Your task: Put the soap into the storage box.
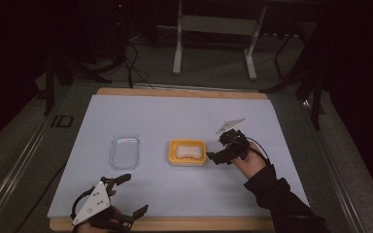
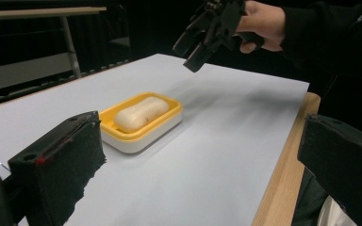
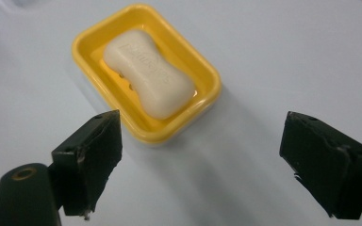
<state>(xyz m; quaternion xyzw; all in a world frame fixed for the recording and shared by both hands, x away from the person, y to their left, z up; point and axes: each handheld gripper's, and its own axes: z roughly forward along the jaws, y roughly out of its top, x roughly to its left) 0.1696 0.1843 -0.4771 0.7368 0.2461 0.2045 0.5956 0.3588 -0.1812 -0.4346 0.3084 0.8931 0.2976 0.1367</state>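
Observation:
A yellow soap dish (image 1: 172,153) sits mid-table on the white sheet and holds a white bar of soap (image 1: 188,152). Just to its right my right gripper (image 1: 217,148) hovers open, jaws pointed at the dish. In the right gripper view the soap (image 3: 148,73) lies in the dish (image 3: 167,134) ahead of my open right gripper (image 3: 207,160), whose jaws stand wide apart with nothing between them. My left gripper (image 1: 132,194) is open near the table's front edge, left of the dish. In the left gripper view my left gripper (image 2: 198,160) faces the dish (image 2: 141,133), the soap (image 2: 140,113) and the right gripper (image 2: 207,33).
A clear plastic lid or tray (image 1: 125,151) lies on the sheet left of the dish. The white sheet (image 1: 175,111) covers a wooden table whose edge (image 1: 184,224) shows at the front. Metal frame legs (image 1: 177,53) and cables stand on the floor beyond.

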